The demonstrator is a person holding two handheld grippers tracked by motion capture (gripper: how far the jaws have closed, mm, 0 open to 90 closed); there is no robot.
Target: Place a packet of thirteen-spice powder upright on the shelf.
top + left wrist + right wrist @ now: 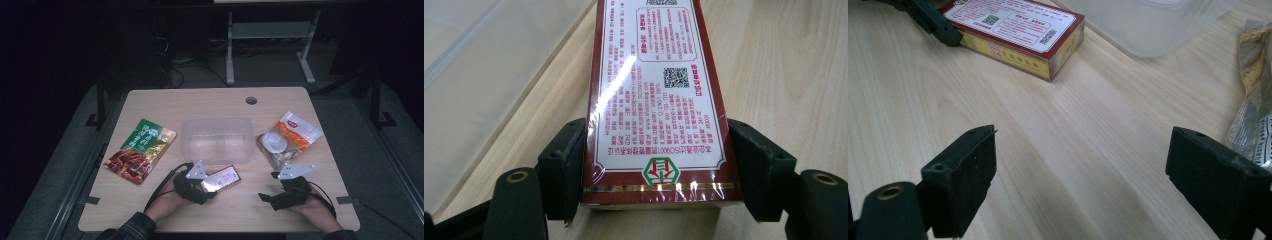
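On the wooden worktop, just before the clear plastic tub, lies the flat, film-wrapped carton. The left gripper straddles its short end, pads at both sides; squeeze squarely, since the glossy film is slippery. The right gripper stands apart, empty.

Probably a lab or test room, though the surroundings are dim: a pale wooden table with a round cable hole stands on grey carpet, with white metal desk legs and tangled black cables behind it.
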